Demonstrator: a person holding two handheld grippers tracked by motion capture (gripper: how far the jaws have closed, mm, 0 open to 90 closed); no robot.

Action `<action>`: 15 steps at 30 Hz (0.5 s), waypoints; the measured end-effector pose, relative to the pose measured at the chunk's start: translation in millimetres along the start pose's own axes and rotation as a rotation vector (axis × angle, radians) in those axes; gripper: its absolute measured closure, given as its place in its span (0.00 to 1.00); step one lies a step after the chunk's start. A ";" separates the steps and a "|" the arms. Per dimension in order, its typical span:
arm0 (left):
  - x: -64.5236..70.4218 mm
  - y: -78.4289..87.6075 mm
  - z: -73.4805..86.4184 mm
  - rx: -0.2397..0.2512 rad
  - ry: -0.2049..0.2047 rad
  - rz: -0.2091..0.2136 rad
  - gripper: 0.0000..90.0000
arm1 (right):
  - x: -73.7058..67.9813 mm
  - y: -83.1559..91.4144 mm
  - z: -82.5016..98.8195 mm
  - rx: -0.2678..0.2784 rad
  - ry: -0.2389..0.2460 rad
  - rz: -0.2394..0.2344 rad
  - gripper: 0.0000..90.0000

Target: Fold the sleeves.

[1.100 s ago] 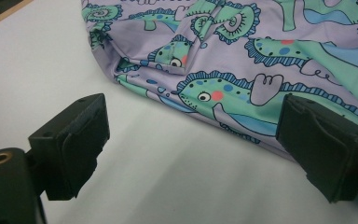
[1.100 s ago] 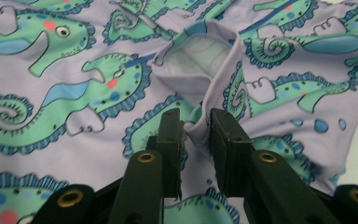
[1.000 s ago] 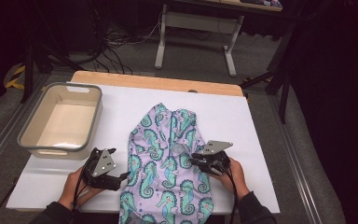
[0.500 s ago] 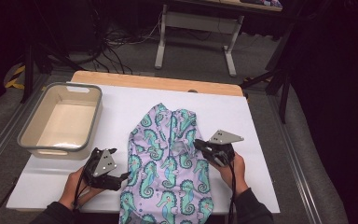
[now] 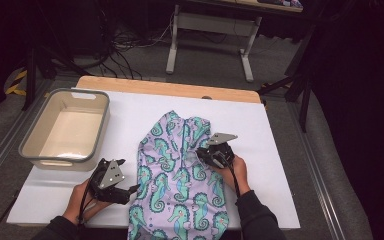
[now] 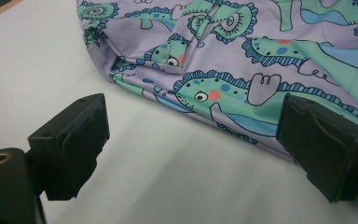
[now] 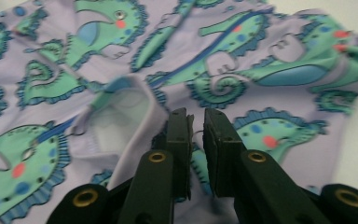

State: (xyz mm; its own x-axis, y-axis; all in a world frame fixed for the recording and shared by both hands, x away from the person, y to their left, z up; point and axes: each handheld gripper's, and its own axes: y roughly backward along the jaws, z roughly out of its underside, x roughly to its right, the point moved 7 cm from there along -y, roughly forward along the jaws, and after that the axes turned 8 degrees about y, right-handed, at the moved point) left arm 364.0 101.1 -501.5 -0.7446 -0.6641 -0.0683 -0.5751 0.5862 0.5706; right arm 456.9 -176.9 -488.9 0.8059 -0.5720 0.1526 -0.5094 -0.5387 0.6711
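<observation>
Since the earlier frame the right gripper (image 5: 203, 154) has slid inward from the garment's right edge toward its middle, its jaws closing nearly shut and now pinching a raised fold of the seahorse-print garment (image 5: 180, 180). In the right gripper view the fabric (image 7: 121, 116) lifts beside the jaws, showing its pale inner side. The left gripper (image 5: 128, 190) rests on the table just off the garment's left edge, jaws wide apart and holding nothing; in its own view the hem (image 6: 223, 121) lies ahead, toward the right-hand jaw.

The garment lies flat with its long axis running from the person's side toward the far edge, so the pinched part would likely fold across that axis toward the left gripper. A white sheet covers the table (image 5: 280, 165); a grey tub (image 5: 35, 150) stands left of the garment. Beyond is a dark room with cables on the floor.
</observation>
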 end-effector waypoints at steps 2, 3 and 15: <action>1.2 -0.1 -0.7 0.004 -0.001 0.004 0.11 | -7.1 -1.1 1.9 0.004 0.008 -0.038 0.91; 1.3 0.0 -0.7 0.002 -0.002 0.004 0.11 | -10.8 -1.0 3.4 0.005 0.014 -0.050 0.91; -0.4 1.4 -1.0 0.004 -0.002 -0.001 0.11 | -38.6 12.5 0.8 0.024 0.088 -0.095 0.80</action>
State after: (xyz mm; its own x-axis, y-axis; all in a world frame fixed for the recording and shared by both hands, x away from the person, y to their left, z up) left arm 363.8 101.8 -499.9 -0.7446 -0.6638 -0.0701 -0.5770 0.5873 0.5676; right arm 419.1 -162.0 -487.0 0.8739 -0.4615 0.1527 -0.4353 -0.6033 0.6682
